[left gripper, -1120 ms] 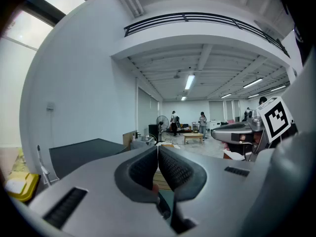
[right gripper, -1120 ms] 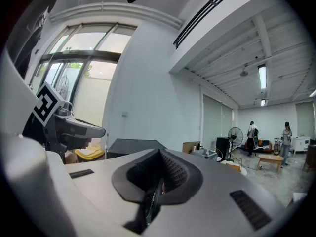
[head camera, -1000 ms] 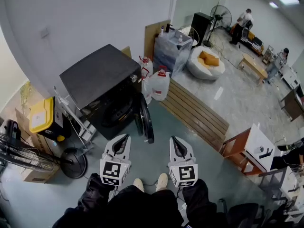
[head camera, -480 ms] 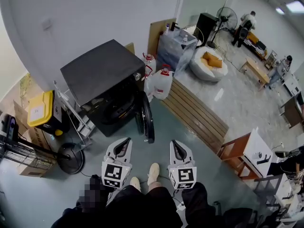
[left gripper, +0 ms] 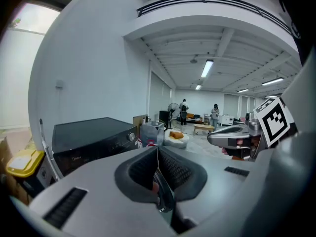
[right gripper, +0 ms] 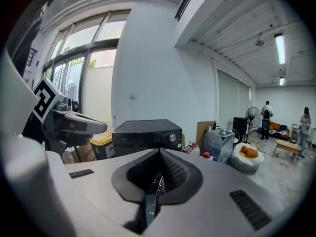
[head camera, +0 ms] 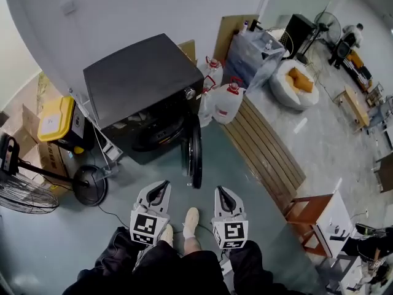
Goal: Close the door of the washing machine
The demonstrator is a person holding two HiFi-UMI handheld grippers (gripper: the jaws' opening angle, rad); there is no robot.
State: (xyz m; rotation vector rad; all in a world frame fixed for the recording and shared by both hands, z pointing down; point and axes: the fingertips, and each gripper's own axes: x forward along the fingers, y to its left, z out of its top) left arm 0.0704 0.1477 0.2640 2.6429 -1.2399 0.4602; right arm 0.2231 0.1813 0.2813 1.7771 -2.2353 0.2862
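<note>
Head view showed the black washing machine (head camera: 138,82) by the wall, its round door (head camera: 194,157) swung out toward us. We held the left claw (head camera: 161,188) and right claw (head camera: 221,193) pressed together, empty, short of it, presumably ready to push.

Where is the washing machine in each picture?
Head view: the washing machine is the big black box above the middle, a little to the left.
Left gripper view: the washing machine is at the left, halfway down.
Right gripper view: the washing machine is in the middle.
Shared landmark: the white beanbag lies to its right in all three.
</note>
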